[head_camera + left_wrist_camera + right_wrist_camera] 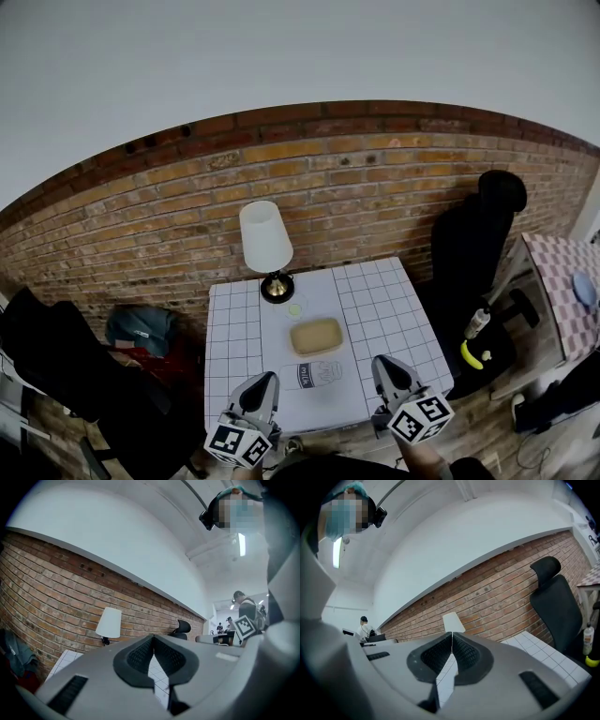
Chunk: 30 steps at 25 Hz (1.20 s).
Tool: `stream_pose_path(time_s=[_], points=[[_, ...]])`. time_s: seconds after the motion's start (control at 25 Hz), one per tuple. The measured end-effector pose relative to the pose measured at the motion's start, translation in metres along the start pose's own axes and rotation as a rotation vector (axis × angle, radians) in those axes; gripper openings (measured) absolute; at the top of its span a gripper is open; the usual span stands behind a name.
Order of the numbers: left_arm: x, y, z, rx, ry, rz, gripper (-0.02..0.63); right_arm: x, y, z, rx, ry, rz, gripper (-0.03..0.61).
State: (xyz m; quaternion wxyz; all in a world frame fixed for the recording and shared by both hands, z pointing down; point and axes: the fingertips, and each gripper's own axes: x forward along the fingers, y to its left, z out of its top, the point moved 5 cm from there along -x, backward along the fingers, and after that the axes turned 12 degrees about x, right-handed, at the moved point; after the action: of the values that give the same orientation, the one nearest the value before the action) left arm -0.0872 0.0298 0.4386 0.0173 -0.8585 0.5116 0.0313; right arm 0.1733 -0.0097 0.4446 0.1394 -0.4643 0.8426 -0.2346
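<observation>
Left gripper point(266, 378) hovers over near edge of white tiled table point(230, 347), jaws pressed together, gripping nothing. Just right of it a white milk carton point(319, 374) lies flat on a pale mat point(309, 401), approx. midway btwn the 2 grippers. Behind the carton sits a shallow tan rectangular tray point(317, 336), inside plain tan. Further back: small pale-green round dish point(295, 308) & white-shaded lamp point(265, 239). Right gripper point(383, 361) is also closed tip to tip, holding nothing

Grid-tiled white table point(386, 309), lamp point(265, 240), small green dish point(295, 308), tan tray point(316, 336), milk carton point(320, 374)
</observation>
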Motion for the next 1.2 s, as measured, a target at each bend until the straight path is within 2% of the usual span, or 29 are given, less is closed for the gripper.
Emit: stream_pose_path(time_s=[0.44,0.92,1.2], points=[[0.033,0.058,0.004,0.006,-0.004,-0.114,0.011,0.041,0.014,-0.003,0.012,-0.058,-0.083,0.005],[0.049,0.105,-0.007,-0.034,0.021,-0.275,0.011,0.073,0.036,-0.026,0.018,-0.126,-0.184,0.005],[0.056,0.118,-0.029,-0.09,0.058,-0.296,0.011,0.088,0.032,-0.039,0.019,-0.117,-0.205,0.005]])
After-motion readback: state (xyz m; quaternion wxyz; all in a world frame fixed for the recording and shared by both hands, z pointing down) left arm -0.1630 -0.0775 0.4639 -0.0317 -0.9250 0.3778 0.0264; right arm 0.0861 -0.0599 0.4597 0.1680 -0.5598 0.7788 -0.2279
